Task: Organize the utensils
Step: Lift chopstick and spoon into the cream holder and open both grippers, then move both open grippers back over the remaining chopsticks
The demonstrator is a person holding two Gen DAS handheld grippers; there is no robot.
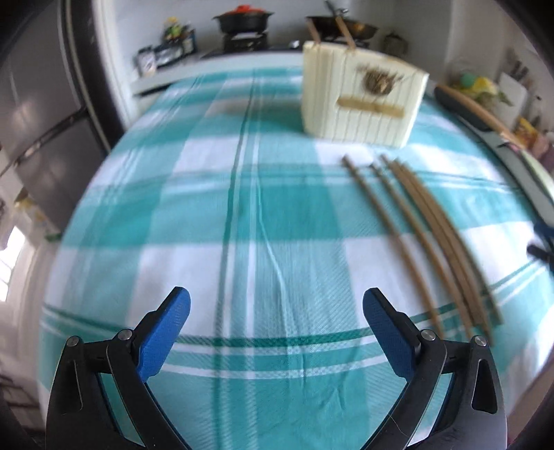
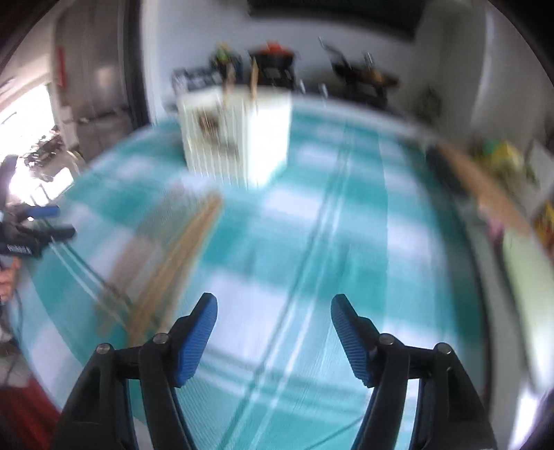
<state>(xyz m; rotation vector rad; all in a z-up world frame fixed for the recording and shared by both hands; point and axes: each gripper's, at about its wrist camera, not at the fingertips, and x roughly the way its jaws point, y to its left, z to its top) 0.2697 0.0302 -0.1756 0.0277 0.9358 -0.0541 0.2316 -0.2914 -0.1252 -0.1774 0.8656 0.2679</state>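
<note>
right of the checked cloth's (image 1: 242, 214) open middle lie chopsticks (image 1: 426, 235).

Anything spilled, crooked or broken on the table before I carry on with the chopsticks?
Nothing looks spilled or damaged. The loose chopsticks lie roughly parallel on the checked tablecloth, and the cream utensil holder stands upright with two chopsticks already in it.

One cream holder (image 1: 360, 100) far on the checked cloth (image 1: 207, 214), two chopsticks (image 1: 344, 33) standing in it, about five chopsticks (image 1: 426, 235) lying loose on the right, count blurred, two pans (image 1: 242, 20) far behind
</note>
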